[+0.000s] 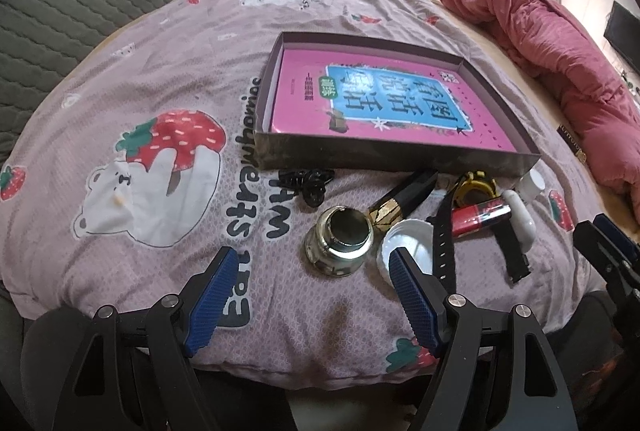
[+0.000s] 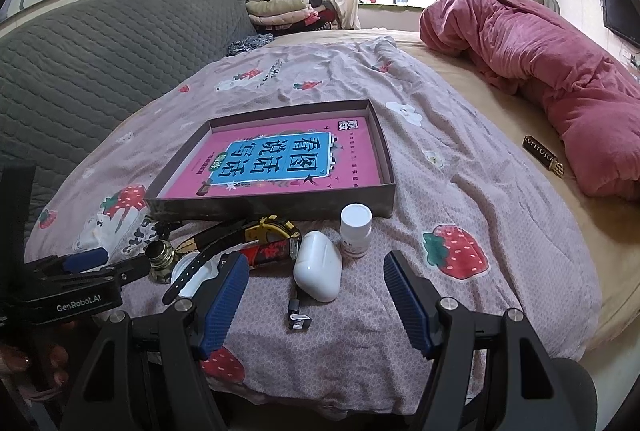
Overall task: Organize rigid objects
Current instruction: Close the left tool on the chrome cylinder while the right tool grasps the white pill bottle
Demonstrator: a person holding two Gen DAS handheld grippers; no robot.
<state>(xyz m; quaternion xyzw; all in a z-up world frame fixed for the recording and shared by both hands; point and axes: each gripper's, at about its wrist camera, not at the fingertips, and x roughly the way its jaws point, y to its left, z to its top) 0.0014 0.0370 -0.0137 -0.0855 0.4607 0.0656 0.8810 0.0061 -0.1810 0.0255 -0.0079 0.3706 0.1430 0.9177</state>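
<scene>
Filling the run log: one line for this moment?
left tongs: open, empty | right tongs: open, empty | box: book only | clutter: on bed, outside box

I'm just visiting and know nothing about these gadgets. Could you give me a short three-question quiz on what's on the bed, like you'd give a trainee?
1. True or false: the pink book lies inside the shallow box.
2. Which stands upright beside the white earbud case: A) the small white bottle B) the metal jar C) the black hair clip?
3. Fill in: the left gripper and right gripper are both ____, holding nothing.

Key: 1 true; 2 A; 3 open.
</scene>
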